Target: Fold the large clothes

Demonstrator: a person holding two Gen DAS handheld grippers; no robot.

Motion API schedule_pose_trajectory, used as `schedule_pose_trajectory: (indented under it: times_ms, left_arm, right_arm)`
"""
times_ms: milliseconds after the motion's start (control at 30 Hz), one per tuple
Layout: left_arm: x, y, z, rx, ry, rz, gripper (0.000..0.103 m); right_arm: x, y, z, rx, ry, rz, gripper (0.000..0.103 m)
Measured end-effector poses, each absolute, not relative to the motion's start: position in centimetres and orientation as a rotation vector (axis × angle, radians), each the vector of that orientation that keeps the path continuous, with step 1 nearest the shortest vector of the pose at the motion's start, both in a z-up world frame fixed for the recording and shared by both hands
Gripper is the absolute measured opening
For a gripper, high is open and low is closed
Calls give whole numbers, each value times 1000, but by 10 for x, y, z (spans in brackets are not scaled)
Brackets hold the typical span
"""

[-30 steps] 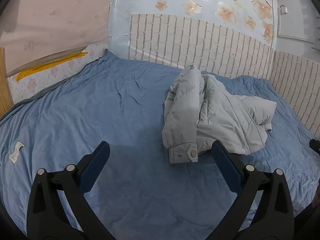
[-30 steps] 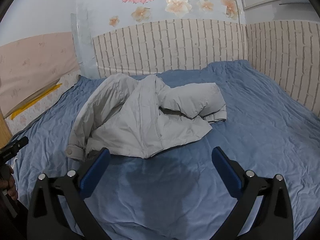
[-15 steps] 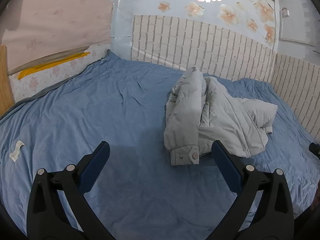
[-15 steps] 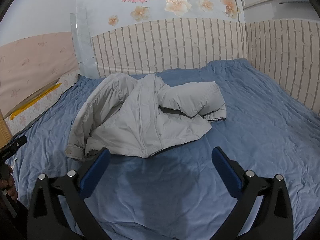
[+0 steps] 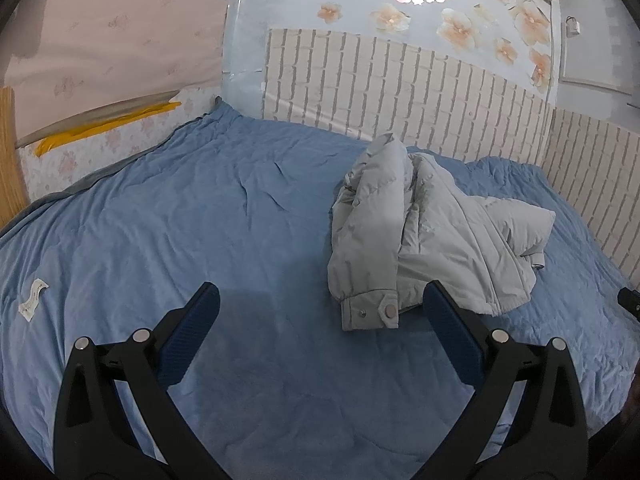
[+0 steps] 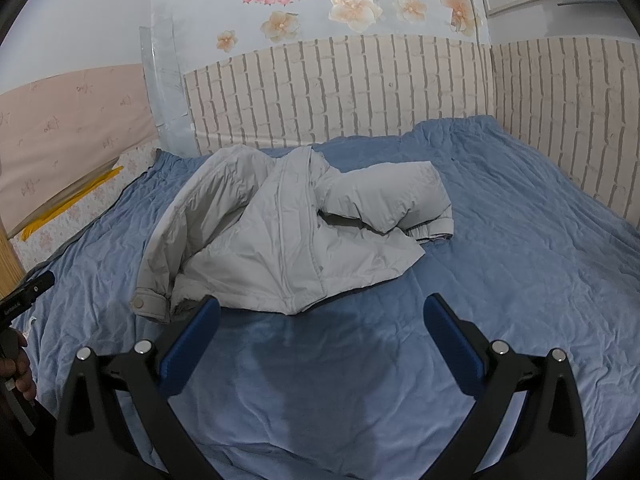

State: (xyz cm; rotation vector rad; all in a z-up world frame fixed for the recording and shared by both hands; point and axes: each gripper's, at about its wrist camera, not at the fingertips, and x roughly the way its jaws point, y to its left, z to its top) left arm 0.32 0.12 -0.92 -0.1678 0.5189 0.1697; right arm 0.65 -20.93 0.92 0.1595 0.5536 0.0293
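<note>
I am holding both tongs out over the bed, and neither is gripping anything. My left gripper (image 5: 320, 312) is standing wide apart, its blue pads (image 5: 192, 340) hanging above bare blue bedsheet (image 5: 160, 208). My right gripper (image 6: 320, 320) is spread just as wide, also with only sheet between its fingers.

The grey padded jacket (image 5: 432, 232) is lying crumpled in a heap on the sheet, toward the brick-pattern wall panel (image 5: 400, 92) at the far side of the bed. In the left wrist view it is sitting ahead and to the right, with one sleeve running toward me and ending in a snap-button cuff (image 5: 372, 312) — that cuff is lying flat on the sheet just beside the inner edge of my right-hand finger, though I am not touching it. In the right wrist view the jacket (image 6: 288, 240) is lying straight ahead and slightly left, its front placket facing up, the other sleeve (image 6: 384, 196) folded across the body and pointing right. The same cuff (image 6: 150, 304) is showing at the left — near my left-hand pad, apart from it.

A small white label (image 5: 33, 300) is lying on the sheet far to the left. My left hand (image 6: 18, 364) is peeking in at the edge of the right wrist view.
</note>
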Motion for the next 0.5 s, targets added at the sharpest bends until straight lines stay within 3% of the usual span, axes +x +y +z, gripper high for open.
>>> schedule_pose_trajectory:
  times_ms: [500]
  left_arm:
    - [4,1,-11,-157,518,163,100]
  right_arm:
    - [6,-210,9,162,553,28,101]
